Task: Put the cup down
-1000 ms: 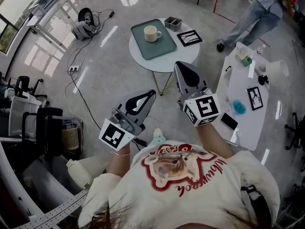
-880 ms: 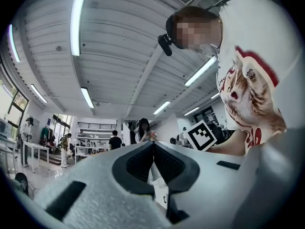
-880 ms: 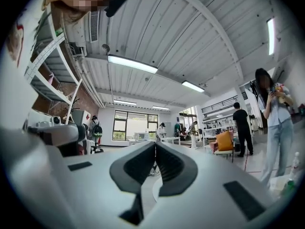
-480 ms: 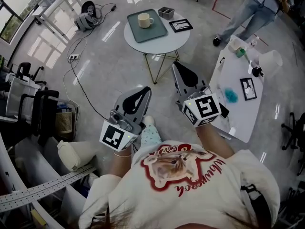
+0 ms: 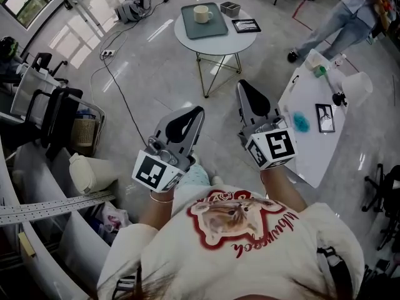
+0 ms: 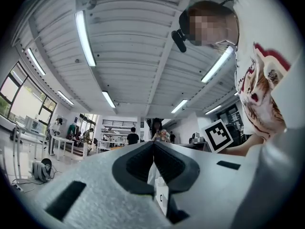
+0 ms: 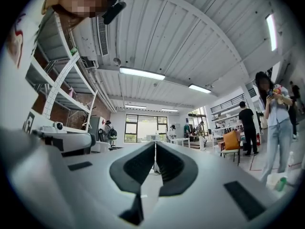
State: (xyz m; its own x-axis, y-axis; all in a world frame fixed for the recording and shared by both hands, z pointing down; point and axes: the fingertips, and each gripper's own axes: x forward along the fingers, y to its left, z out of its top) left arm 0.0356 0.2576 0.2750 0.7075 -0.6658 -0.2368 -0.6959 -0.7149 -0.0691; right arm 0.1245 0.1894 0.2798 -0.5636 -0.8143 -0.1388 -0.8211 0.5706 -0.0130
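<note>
A cream cup [image 5: 200,14] stands upright on a green tray [image 5: 207,27] on the round white table [image 5: 219,41] far ahead in the head view. Both grippers are held near my chest, well away from that table. My left gripper [image 5: 199,112] is shut with nothing in it; its jaws meet along a thin seam [image 6: 153,146]. My right gripper [image 5: 242,85] is likewise shut and empty, jaws pressed together [image 7: 155,147]. Neither gripper view shows the cup; both point up toward the ceiling and the room.
A small grey box [image 5: 230,8] and a black-framed card [image 5: 246,25] share the round table. A long white table [image 5: 315,127] with small items stands at the right. Office chairs [image 5: 50,108] and a cable [image 5: 119,95] lie at the left. A person [image 5: 340,24] stands at the far right.
The round table with the cup has shifted farther away and upward in the head view as I stepped back. Both grippers stayed shut and empty near my chest.
</note>
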